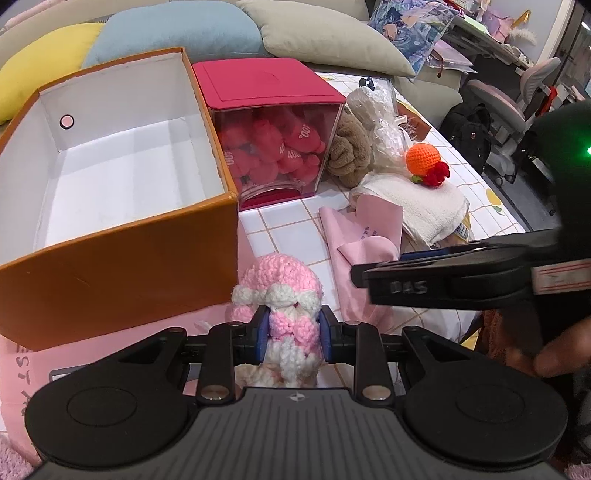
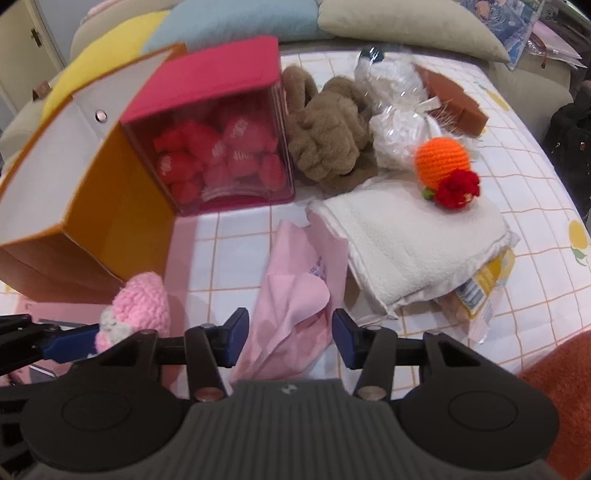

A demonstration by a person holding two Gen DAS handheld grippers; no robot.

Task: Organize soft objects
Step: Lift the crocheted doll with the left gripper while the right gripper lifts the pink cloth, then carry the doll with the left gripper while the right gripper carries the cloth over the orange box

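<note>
L claw (image 1: 292, 334) clamps pink crochet toy (image 1: 284, 295); R claw (image 2: 291, 338) wide open.

Pink-and-white crochet toy (image 1: 284, 295); orange box (image 1: 110, 206), white inside; pink cloth (image 2: 295, 291); white towel (image 2: 406, 236); orange-gridded desk (image 2: 236, 243).

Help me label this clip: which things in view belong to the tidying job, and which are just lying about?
Job:
left tool, shut on the pink crochet toy
orange box
right tool, open over the pink cloth
white towel
orange crochet ball
brown plush

Lying about:
cushions
red-lidded container
</note>
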